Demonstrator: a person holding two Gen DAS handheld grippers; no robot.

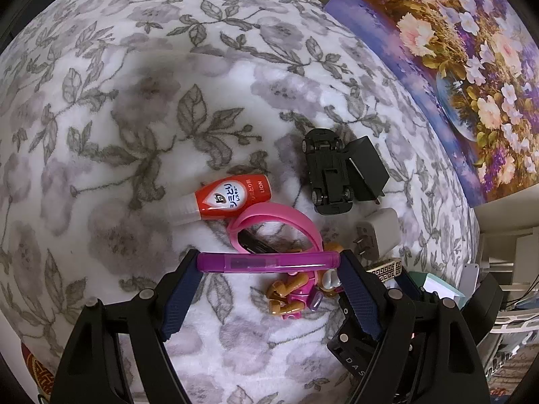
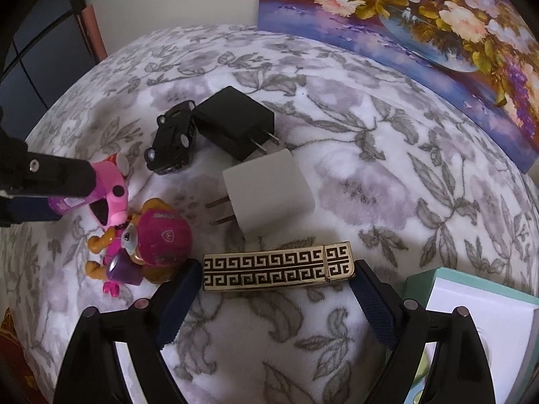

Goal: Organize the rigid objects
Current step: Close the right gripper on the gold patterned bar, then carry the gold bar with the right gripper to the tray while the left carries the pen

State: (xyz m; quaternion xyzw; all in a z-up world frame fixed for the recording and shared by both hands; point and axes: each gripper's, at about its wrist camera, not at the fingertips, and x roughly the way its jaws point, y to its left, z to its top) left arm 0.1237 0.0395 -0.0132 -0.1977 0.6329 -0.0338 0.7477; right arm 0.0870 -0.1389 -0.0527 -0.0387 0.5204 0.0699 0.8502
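My left gripper (image 1: 269,264) is shut on a purple pen (image 1: 266,262), held crosswise by its ends above the floral blanket (image 1: 134,101). My right gripper (image 2: 274,269) is shut on a gold and black patterned lighter (image 2: 278,266), also held end to end. Below the pen lie a pink wristband (image 1: 276,225), a red bottle (image 1: 229,198) and a pink toy pup figure (image 1: 296,293). A black toy car (image 2: 173,138), a black charger (image 2: 234,123) and a white charger (image 2: 269,193) lie just beyond the lighter. The pup figure (image 2: 151,242) lies left of it.
A flower painting (image 2: 421,17) leans against the wall behind the blanket. An open teal box with a white inside (image 2: 485,309) stands at the right. My left gripper's arm (image 2: 43,176) reaches in from the left in the right wrist view.
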